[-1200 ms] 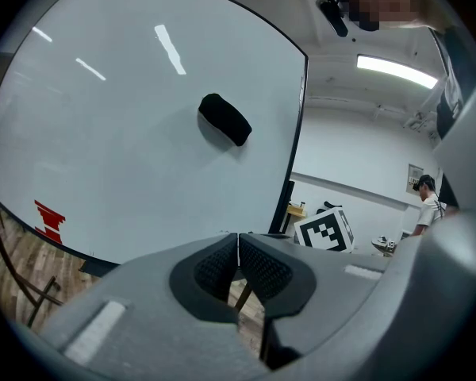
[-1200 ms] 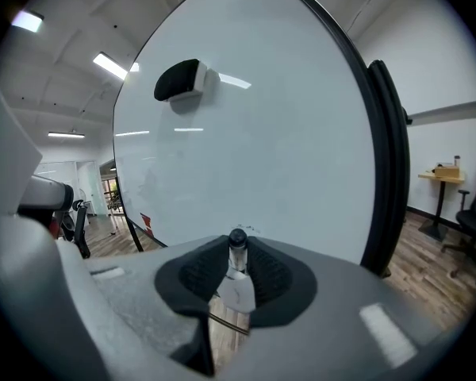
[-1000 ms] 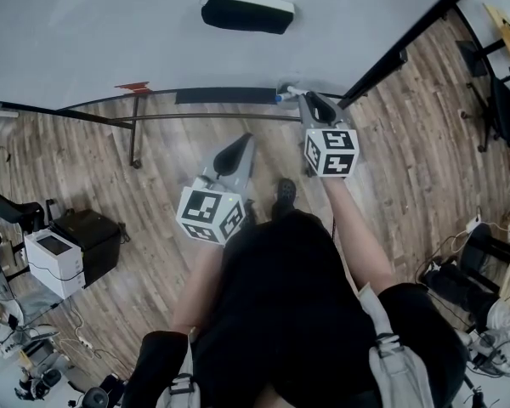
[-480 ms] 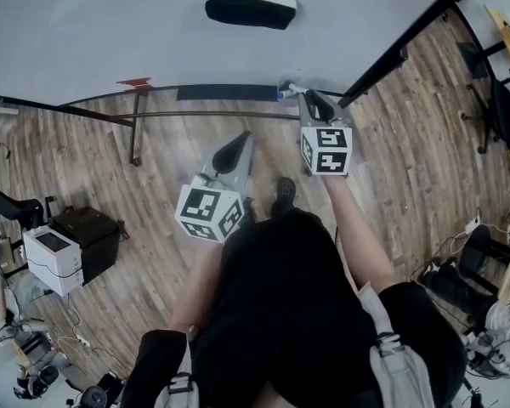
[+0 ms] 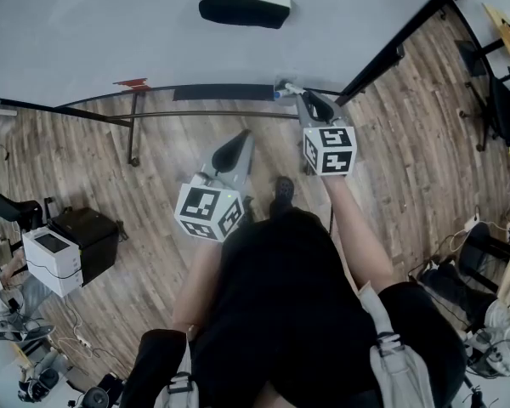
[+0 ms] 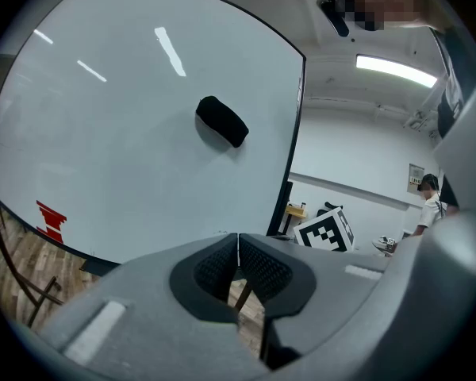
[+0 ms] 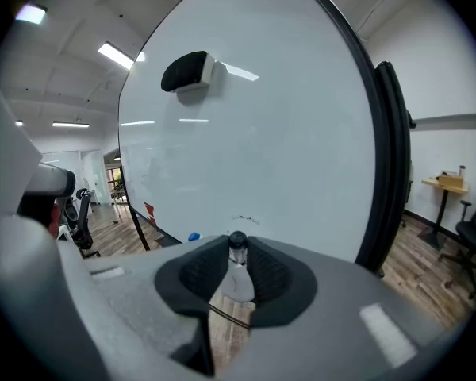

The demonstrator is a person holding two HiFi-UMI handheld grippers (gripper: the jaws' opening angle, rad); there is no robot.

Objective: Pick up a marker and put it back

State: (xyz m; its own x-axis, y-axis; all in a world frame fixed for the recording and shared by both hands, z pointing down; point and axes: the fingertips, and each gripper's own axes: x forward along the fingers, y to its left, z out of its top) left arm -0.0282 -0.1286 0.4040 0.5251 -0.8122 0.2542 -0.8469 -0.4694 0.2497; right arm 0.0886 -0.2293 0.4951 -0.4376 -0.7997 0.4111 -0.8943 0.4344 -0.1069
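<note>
- Right gripper view shows the marker standing between the pads of my right tongs, its dark end facing the camera and its pale barrel running down behind the pads.
- I see it nearly end-on, so its long axis runs along the tongs and points at the whiteboard.
- From the head view, the marker pokes out past the right tongs, right at the right-hand end of the ledge under the whiteboard. I cannot tell whether it touches the ledge.
- A small blue thing sits just beside the marker's tip, perhaps a cap; it is too small to name.
- Right tongs: partly closed, clamped on the marker, with the pads against both sides of the barrel.
- Left tongs: pads together with nothing between them. They hang low over the wooden floor, well apart from the ledge, so the right hand is the nearer one.
- My read: setting the marker down means turning its axis to lie along the ledge before I let go.
- The eraser sits high on the board, clear of all this.
</note>
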